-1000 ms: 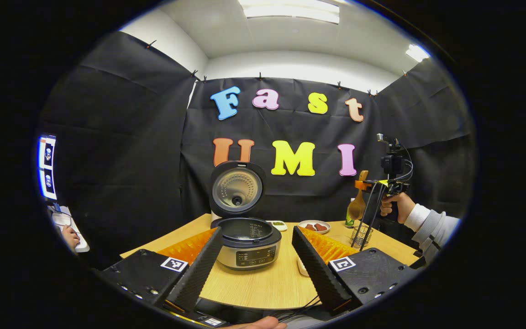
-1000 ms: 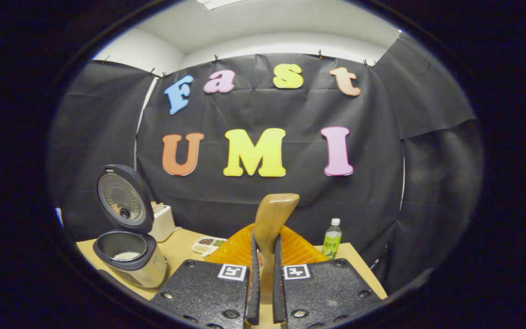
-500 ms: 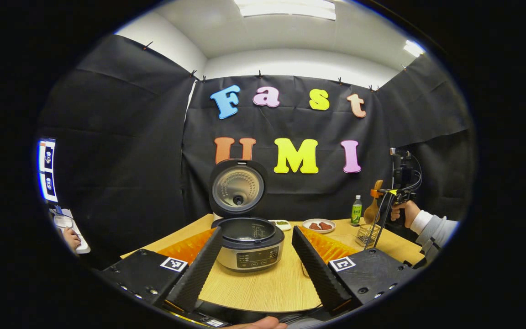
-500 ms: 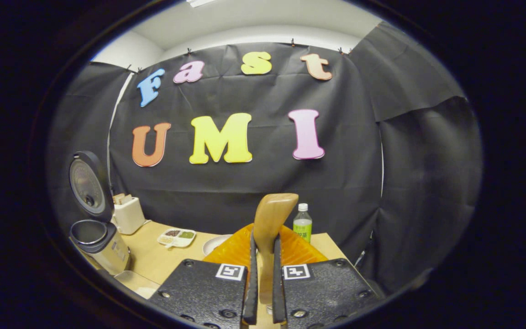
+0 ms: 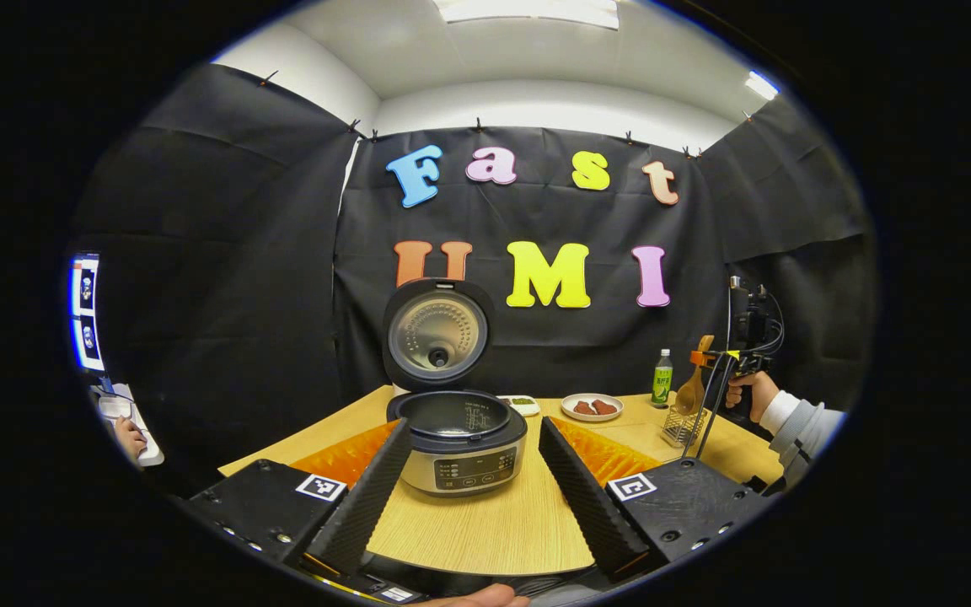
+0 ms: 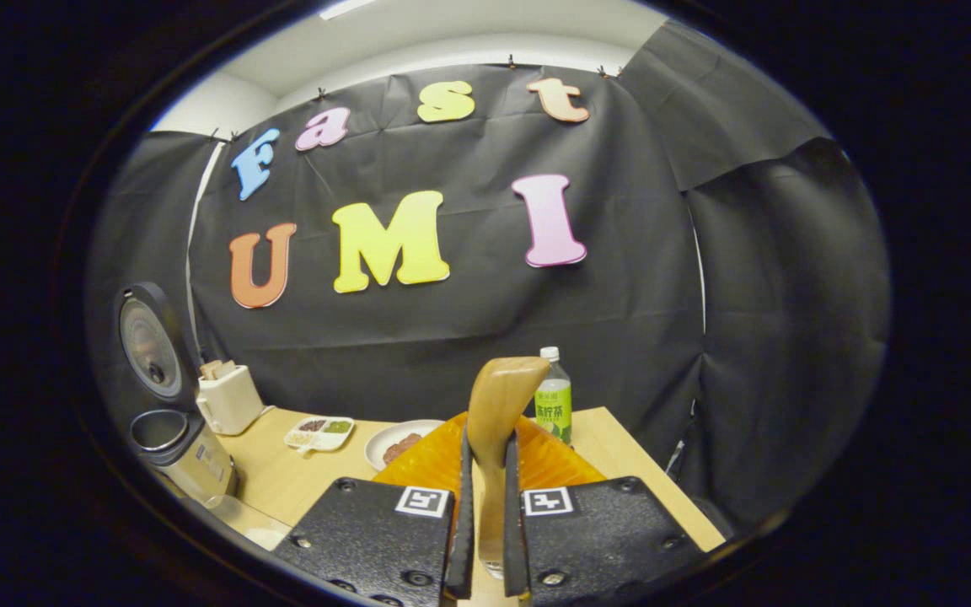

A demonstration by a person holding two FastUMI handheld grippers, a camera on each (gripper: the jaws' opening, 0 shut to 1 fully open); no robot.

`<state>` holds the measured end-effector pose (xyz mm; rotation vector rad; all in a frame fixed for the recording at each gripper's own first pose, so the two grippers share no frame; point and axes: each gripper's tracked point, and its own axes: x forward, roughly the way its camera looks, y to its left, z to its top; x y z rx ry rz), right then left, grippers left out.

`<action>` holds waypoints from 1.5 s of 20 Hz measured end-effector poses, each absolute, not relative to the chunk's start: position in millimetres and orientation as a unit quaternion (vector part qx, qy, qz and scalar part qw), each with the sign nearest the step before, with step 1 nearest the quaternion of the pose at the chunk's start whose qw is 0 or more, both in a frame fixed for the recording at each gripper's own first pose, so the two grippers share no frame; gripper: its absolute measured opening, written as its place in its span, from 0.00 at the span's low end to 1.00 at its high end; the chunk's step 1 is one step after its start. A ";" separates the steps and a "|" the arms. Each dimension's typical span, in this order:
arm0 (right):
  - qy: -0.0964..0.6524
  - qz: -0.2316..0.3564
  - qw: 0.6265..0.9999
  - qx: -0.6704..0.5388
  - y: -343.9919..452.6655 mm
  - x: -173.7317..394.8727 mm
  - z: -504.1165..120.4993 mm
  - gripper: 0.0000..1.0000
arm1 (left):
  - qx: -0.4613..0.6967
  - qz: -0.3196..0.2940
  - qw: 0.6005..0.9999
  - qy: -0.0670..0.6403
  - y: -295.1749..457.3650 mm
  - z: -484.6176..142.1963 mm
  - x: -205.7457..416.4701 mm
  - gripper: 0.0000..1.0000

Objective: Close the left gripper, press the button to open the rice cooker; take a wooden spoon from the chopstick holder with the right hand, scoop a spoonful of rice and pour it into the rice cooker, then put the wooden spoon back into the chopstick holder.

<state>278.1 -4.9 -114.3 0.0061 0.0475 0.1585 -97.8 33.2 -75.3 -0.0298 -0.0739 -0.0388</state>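
Standing open-lidded on the surface (image 5: 485, 523), the rice cooker (image 5: 462, 438) sits just ahead of the left claw (image 5: 473, 476), whose fingers are spread wide; the right claw (image 6: 483, 539) clamps the wooden spoon (image 6: 498, 421), bowl lowered over the chopstick holder (image 5: 681, 427).

Bright ceiling panels (image 5: 528, 10) overhead; sharp focus, strong fisheye bending at edges.

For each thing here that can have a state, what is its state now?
Rice cooker: lid open, standing up.
Wooden spoon: clamped by the right gripper, lowered into the chopstick holder.
Left gripper: open, holding nothing.
Green bottle: upright, cap on.
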 end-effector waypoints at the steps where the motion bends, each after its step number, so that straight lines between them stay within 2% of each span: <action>1: 0.028 0.087 0.996 0.004 -1.7 278.7 -117.0 0.19 | -0.014 -0.020 0.999 -0.036 32.0 -75.3 -97.3 0.97; 3: 0.033 0.100 0.994 0.010 0.7 278.1 -117.8 0.23 | -0.013 -0.021 0.999 -0.036 29.7 -76.5 -99.5 0.97; 5: 0.032 0.099 0.994 0.019 -2.6 278.0 -115.2 0.33 | -0.033 -0.035 0.998 -0.034 24.9 -78.5 -98.4 0.97; 8: 0.026 0.089 0.996 0.015 -10.2 278.0 -113.9 0.70 | -0.050 -0.039 0.998 -0.021 24.1 -84.5 -94.6 0.97; 10: 0.028 0.081 0.996 0.010 -17.1 279.8 -116.0 0.89 | -0.041 -0.030 0.999 -0.018 25.5 -87.0 -92.6 0.97; 11: 0.028 0.074 0.997 0.008 -20.5 279.5 -116.9 0.93 | -0.035 -0.026 0.999 -0.018 24.5 -87.4 -92.1 0.97; 12: 0.025 0.069 0.997 0.007 -24.1 274.9 -113.3 1.00 | -0.028 -0.025 0.999 -0.018 22.2 -87.6 -91.8 0.95; 19: -0.039 0.042 0.998 -0.001 -34.1 232.6 -65.8 0.99 | -0.012 -0.009 1.000 -0.026 24.7 -73.1 -66.5 0.94; 23: -0.045 0.057 0.997 0.024 -18.4 183.6 -46.2 1.00 | -0.023 0.001 0.999 -0.037 37.5 -42.9 -38.0 0.94; 26: -0.050 0.078 0.995 0.027 -3.6 141.6 -36.6 1.00 | 0.023 0.032 0.998 -0.053 60.3 -14.4 -22.4 0.94; 27: -0.046 0.080 0.995 0.026 -1.3 128.6 -38.4 0.99 | 0.026 0.034 0.997 -0.060 63.9 -4.0 -17.0 0.89; 28: -0.049 0.075 0.995 0.030 -1.7 115.0 -36.4 0.99 | 0.019 0.037 0.997 -0.065 68.0 6.1 -13.3 0.94; 30: -0.058 0.065 0.996 0.030 -2.7 90.1 -34.8 0.99 | 0.003 0.026 0.997 -0.067 67.6 22.4 -4.0 0.94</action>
